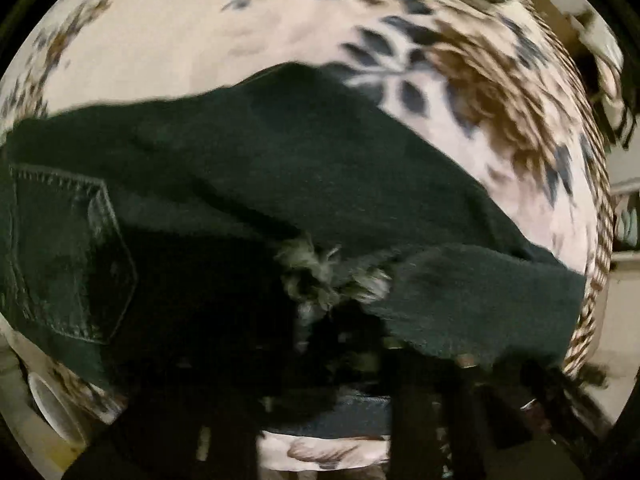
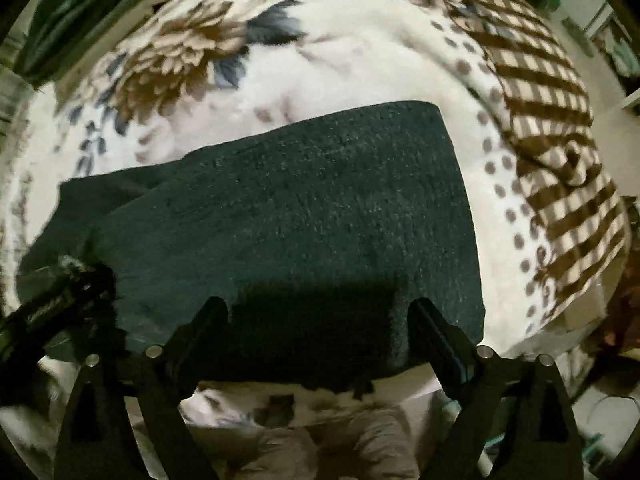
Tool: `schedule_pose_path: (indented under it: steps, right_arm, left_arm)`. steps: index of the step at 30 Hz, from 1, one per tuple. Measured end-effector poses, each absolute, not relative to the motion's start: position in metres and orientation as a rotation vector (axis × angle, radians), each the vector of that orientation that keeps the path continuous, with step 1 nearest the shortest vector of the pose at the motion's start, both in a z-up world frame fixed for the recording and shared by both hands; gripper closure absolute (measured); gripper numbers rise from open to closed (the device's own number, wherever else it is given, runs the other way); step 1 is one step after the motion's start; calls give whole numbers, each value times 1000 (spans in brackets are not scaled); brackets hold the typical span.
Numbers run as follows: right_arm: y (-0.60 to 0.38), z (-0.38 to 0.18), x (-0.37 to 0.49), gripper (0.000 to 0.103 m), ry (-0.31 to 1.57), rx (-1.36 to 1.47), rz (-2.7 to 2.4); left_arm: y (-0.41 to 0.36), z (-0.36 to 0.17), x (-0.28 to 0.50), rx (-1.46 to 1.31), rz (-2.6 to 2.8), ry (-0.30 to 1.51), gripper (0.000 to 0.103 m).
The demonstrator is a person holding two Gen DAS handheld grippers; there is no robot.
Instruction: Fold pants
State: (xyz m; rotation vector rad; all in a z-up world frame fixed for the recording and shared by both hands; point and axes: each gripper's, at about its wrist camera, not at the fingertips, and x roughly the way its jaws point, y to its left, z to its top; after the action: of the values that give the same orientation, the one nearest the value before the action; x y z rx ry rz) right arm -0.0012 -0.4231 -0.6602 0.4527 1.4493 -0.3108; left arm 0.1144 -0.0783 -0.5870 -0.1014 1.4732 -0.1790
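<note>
The dark pants (image 2: pixel 288 216) are lying folded across the middle of the floral blanket (image 2: pixel 340 68). The right gripper (image 2: pixel 318 320) is hanging right over their near edge, fingers spread wide, gripping nothing. The left gripper (image 1: pixel 360 364) is blurry and dark, fingers pinched together, against the frayed hem (image 1: pixel 320 276).

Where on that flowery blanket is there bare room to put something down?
Free patches: the pale blanket beyond the far edge of the dark pants, up to the brown flowers, and the dotted strip between the pants and the checked border. Crowded: the near edge, where the open right gripper straddles the pants.
</note>
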Motion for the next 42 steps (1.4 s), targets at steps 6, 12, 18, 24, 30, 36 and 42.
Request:
schedule_pose_path:
  steps: [6, 12, 18, 24, 30, 36, 42]
  right_arm:
    - [-410, -673, 19, 8, 1478, 443, -374]
    - [-405, -684, 32, 1, 1511, 437, -362]
    - [-389, -683, 43, 1, 1514, 402, -346]
    - [-379, -672, 51, 1, 1503, 415, -296]
    - [-359, -657, 65, 1, 1494, 400, -221]
    - [-328, -648, 92, 1, 1496, 374, -163]
    - [-290, -656, 110, 1, 1484, 352, -109]
  left_arm:
    - [-58, -566, 103, -139, -182, 1422, 99]
    - [-49, -579, 95, -165, -150, 1454, 100]
    - [-21, -593, 96, -246, -77, 1496, 100]
    - [24, -567, 93, -502, -68, 1432, 59]
    - [114, -546, 59, -818, 52, 1303, 20]
    - [198, -586, 32, -1106, 286, 1183, 20]
    - [219, -611, 57, -1154, 351, 1080, 20]
